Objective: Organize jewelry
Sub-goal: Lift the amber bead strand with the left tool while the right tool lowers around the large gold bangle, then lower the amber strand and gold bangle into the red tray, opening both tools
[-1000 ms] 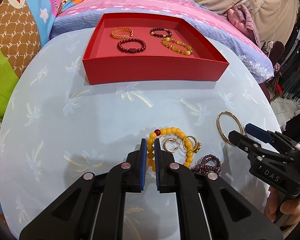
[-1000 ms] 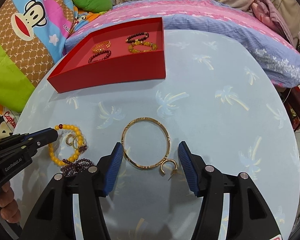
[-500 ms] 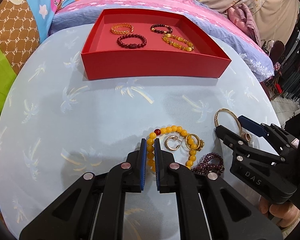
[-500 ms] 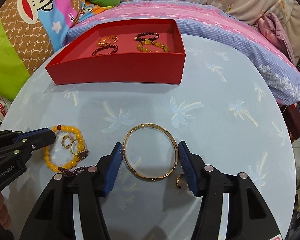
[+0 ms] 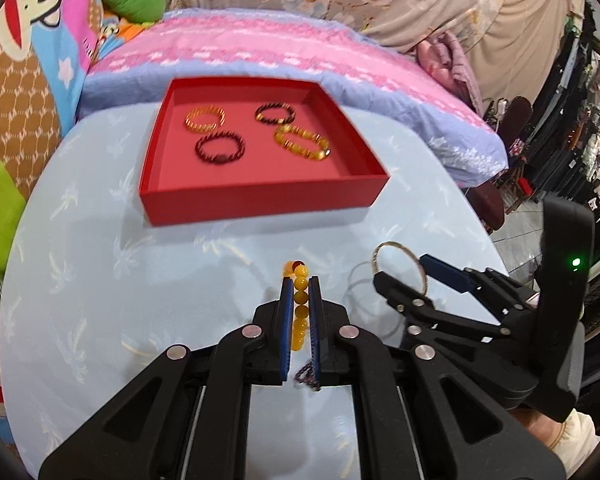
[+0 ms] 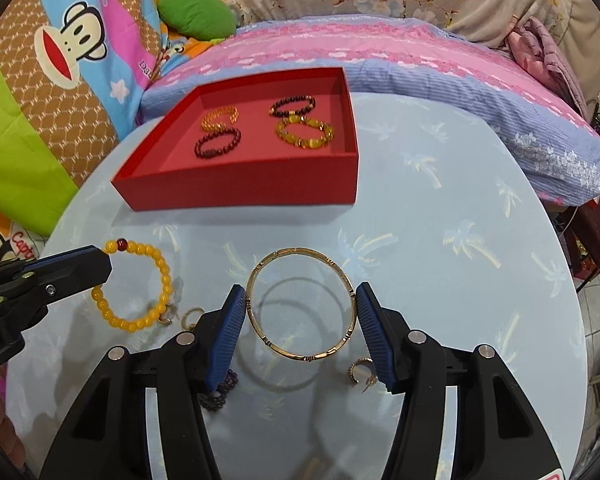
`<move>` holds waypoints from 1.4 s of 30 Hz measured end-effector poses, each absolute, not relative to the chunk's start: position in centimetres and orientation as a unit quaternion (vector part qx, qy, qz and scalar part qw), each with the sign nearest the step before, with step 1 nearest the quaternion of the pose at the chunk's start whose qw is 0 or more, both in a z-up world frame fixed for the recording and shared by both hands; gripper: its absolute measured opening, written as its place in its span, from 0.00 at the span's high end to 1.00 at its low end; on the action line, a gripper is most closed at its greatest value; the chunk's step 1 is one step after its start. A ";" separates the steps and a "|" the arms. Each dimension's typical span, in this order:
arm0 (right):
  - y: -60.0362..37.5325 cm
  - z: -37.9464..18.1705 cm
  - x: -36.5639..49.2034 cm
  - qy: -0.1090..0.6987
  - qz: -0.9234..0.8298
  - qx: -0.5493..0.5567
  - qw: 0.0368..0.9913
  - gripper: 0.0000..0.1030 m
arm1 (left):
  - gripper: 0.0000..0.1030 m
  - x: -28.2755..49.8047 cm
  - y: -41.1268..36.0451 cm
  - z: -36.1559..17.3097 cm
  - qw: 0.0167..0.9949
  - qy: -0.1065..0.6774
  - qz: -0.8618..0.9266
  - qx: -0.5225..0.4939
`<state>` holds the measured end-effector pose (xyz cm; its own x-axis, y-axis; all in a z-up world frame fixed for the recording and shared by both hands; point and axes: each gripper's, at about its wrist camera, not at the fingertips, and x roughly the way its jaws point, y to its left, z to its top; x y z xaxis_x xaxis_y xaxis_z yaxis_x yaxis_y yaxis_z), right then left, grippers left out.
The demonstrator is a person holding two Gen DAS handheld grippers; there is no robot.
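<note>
While the yellow bead bracelet (image 5: 299, 307) is clamped between the blue pads of the left gripper (image 5: 300, 300), it is seen lifted off the pale blue tablecloth (image 6: 440, 248), hanging as a loop from the jaws in the right wrist view (image 6: 140, 284). The jaws are closed narrowly on the strand, with a single dark red bead (image 6: 121, 244) showing at the top of the loop, just beside the pad. A dark purple bead bracelet (image 5: 306, 374) is glimpsed below the left gripper, and its place relative to the jaws cannot be told.

The thin gold bangle (image 6: 301, 306) is held across its width by the right gripper (image 6: 301, 322), whose pads are pressed against the two opposite sides of the ring. The bangle is raised, and its shadow is cast on the cloth beneath. In the left wrist view the same bangle (image 5: 398, 266) is seen upright between the right gripper's fingers.

A small gold hoop earring (image 6: 358, 372) is left lying on the cloth near the right pad, and another small gold ring (image 6: 191, 316) is seen beside the hanging yellow loop.

At the far side of the table the red tray (image 6: 244, 188) is set, and four bracelets are laid in it: a gold one (image 6: 219, 117), a dark red one (image 6: 218, 142), a dark brown one (image 6: 292, 105) and an amber one (image 6: 305, 133).
</note>
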<state>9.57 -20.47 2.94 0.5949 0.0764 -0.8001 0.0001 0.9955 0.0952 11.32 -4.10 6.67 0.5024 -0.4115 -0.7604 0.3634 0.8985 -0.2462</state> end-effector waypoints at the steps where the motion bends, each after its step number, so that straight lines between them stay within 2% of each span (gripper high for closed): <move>1: -20.4 3.2 9.6 0.447 0.023 0.044 0.893 0.47 | 0.93 11.3 -4.3 7.3 0.868 0.440 -0.228 -0.026; 10: -20.4 6.4 12.3 0.419 0.036 0.049 0.906 0.47 | 0.93 14.3 -5.2 11.8 0.889 0.389 -0.239 -0.019; 17: -20.3 7.8 18.1 0.404 0.041 0.054 0.912 0.47 | 0.93 20.0 -5.1 12.7 0.891 0.378 -0.247 -0.055; 24: -19.2 5.9 23.2 0.422 0.044 0.063 0.904 0.47 | 0.93 25.2 -4.4 8.2 0.875 0.425 -0.217 -0.084; 31: -18.3 2.7 24.8 0.448 0.042 0.053 0.892 0.47 | 0.93 26.8 -3.1 2.6 0.864 0.473 -0.164 -0.056; 39: -17.7 1.6 25.0 0.447 0.030 0.021 0.894 0.44 | 0.92 26.6 -3.4 1.2 0.879 0.462 -0.120 0.005; 42: -17.6 1.6 24.8 0.446 0.031 0.019 0.894 0.41 | 0.86 26.5 -3.5 1.3 0.880 0.459 -0.120 0.005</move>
